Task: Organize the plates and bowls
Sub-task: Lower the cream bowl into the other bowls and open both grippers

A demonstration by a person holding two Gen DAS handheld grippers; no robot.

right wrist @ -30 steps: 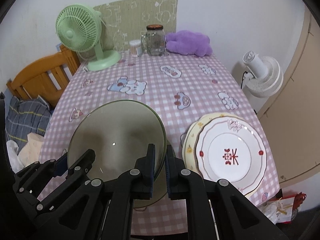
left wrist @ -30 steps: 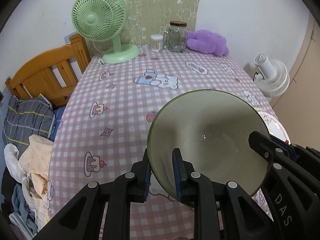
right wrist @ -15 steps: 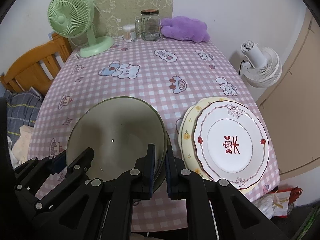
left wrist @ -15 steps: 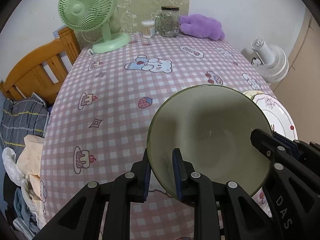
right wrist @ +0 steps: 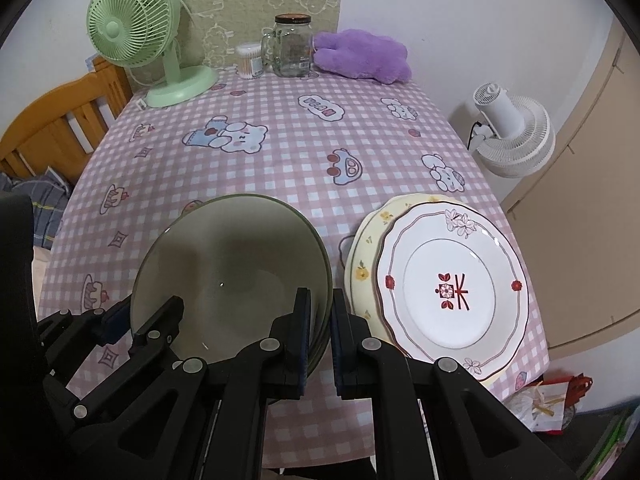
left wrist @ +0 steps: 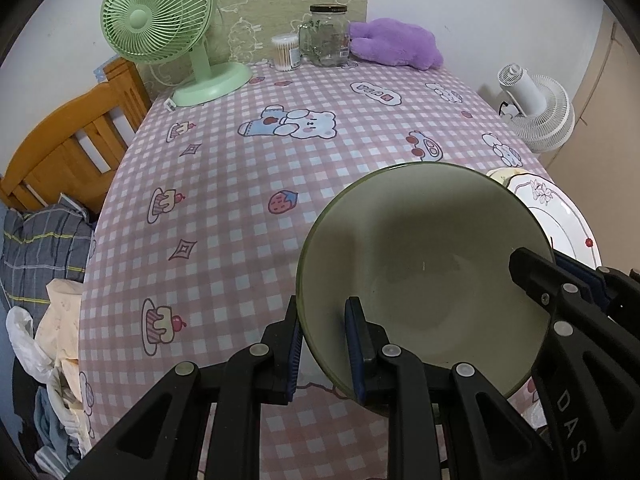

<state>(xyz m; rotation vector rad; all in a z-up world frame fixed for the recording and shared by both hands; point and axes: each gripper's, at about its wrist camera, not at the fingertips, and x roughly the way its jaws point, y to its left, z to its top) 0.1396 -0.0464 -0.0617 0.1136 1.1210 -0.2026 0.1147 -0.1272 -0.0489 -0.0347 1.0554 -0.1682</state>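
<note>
I have the left gripper (left wrist: 322, 346) clamped on the bowl's (left wrist: 420, 264) left rim and the right gripper (right wrist: 320, 334) clamped on its right rim, over the near table (right wrist: 288, 160) edge. Plates (right wrist: 448, 284) sit stacked just right of it. Beyond stands a fan (left wrist: 160, 32).

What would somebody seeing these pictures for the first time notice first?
Probably the big olive-green bowl near the front edge of the pink checked tablecloth, pinched at its rim by the left claw and the right claw from opposite sides. Right beside it, a white flowered plate lies on a yellow plate. At the far end stands a mint-green desk fan.
</note>
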